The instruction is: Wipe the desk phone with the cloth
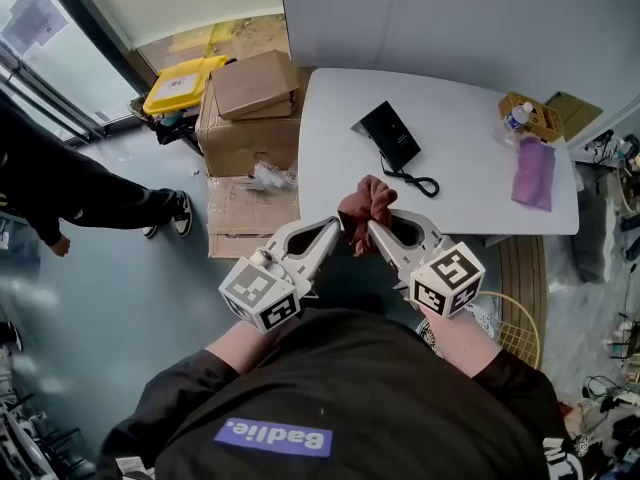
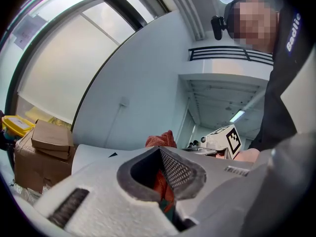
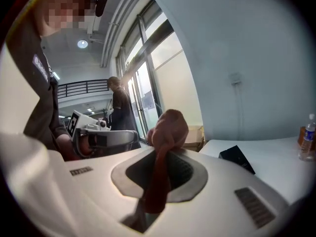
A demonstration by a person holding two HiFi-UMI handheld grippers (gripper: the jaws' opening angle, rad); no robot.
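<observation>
Above the near edge of the white table [image 1: 470,168], short of the work. The desk phone [image 1: 390,135] is seen lying flat toward the table's middle, its cord [image 1: 420,181] looped beside it, well apart from both grippers. By the look of it, wiping is not yet begun.

Risks, as judged:
- The cloth [image 1: 366,206] is bunched into a tight wad, so little flat face would be offered to the phone.
- The phone could be pushed across the smooth top if it is not steadied.
- The cord could be snagged and dragged.

Left gripper [image 1: 337,228]: jaws are drawn together, with red cloth pinched between them. Right gripper [image 1: 374,228]: jaws are likewise clamped on a twisted strand of the same cloth, the wad standing just past the tips. The phone is touched by neither.
</observation>
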